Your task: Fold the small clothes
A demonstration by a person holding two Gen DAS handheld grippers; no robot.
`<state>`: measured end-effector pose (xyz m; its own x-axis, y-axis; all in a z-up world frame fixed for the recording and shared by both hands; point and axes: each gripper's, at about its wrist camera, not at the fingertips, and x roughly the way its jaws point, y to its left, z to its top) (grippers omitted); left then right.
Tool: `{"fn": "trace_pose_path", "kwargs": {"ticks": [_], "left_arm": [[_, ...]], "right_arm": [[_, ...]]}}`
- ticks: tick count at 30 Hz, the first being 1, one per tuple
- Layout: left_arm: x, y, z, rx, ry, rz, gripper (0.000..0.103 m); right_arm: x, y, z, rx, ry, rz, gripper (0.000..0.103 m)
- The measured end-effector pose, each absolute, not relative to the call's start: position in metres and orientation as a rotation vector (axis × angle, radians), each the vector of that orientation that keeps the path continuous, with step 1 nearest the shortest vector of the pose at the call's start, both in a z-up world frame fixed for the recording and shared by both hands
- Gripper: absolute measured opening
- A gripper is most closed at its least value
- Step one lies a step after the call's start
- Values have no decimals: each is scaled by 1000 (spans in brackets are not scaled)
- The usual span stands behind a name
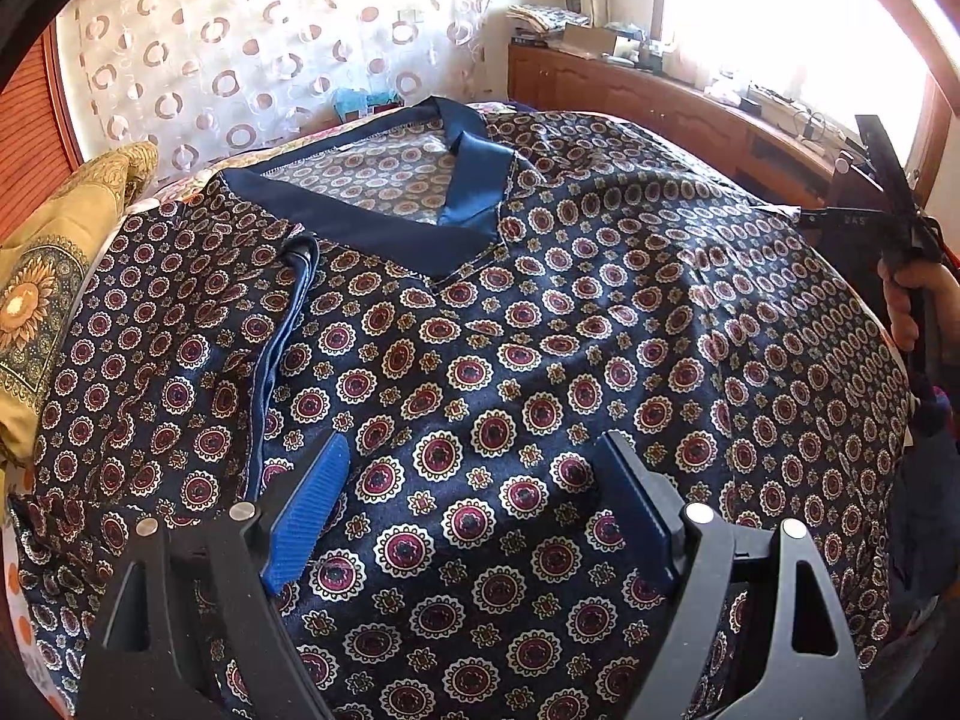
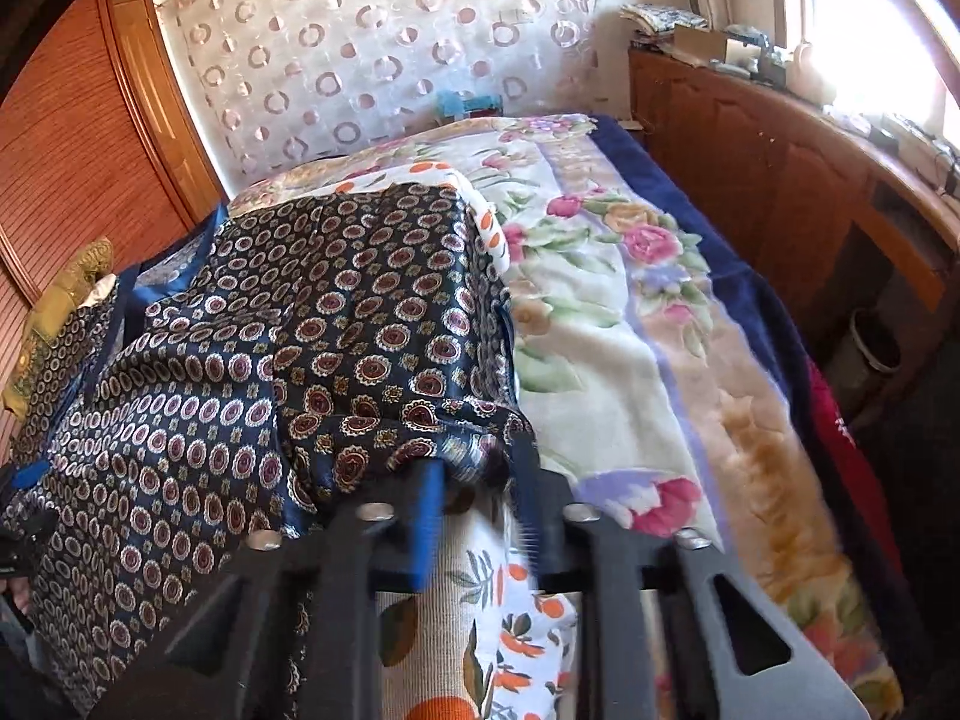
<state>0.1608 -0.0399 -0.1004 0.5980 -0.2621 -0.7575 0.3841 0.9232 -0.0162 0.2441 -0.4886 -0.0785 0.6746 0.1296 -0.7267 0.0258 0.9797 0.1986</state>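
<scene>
A: Shirt [image 1: 510,324] first: we count one garment, navy satin printed with red and cream medallions, spread collar-up over the bed. One dark blue collar [image 1: 384,222] forms a V at the neck, and one blue-edged strip [image 1: 282,360] runs down the cloth on the collar's left side.

B: Confirmed. Tools: we count two. The left gripper [image 1: 474,516] hangs above the lower chest of the shirt, its two fingers spread wide, one blue ribbed pad [image 1: 312,516] facing us; nothing lies between them.

A: The right gripper [image 2: 480,516] sits at the shirt's far side edge, where a bunched fold of the satin [image 2: 432,420] runs in between its two fingers. The gap is narrow and the cloth appears pinched, though blur at the tips leaves the contact uncertain.

B: In the left view the same tool shows at the frame's right edge, held by one hand [image 1: 912,306].

A: Bedding: one floral blanket [image 2: 630,312] beside the shirt, one orange-print sheet [image 2: 516,618] beneath the right fingers, one yellow sunflower-pattern cloth [image 1: 54,276] near the collar end.
</scene>
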Motion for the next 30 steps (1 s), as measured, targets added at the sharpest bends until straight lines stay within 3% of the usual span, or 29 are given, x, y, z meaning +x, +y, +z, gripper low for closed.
{"fn": "trace_pose_path", "kwargs": {"ticks": [1,13,22,24,26,28,30], "left_arm": [[160,-39,-100,154,851,-377,84],[159,-39,-100,151,850,-377,84],[157,-38,-98,146,848,-380,84],[157,-38,-98,144,848,-381,84],[156,-38,-98,141,847,-382,84],[156,-37,-98,138,847,-383,84],[156,-37,-98,138,847,-382,84]], "right_arm": [[245,-488,-77,186,826,25,5],[220,-418,8,78,523,178,2],[207,-354,-46,-103,724,365,3],[213,-359,-51,-97,751,346,12],[211,-365,-53,-78,766,320,36],[204,-374,-52,-60,774,307,50],[193,-380,-48,-49,767,295,51]]}}
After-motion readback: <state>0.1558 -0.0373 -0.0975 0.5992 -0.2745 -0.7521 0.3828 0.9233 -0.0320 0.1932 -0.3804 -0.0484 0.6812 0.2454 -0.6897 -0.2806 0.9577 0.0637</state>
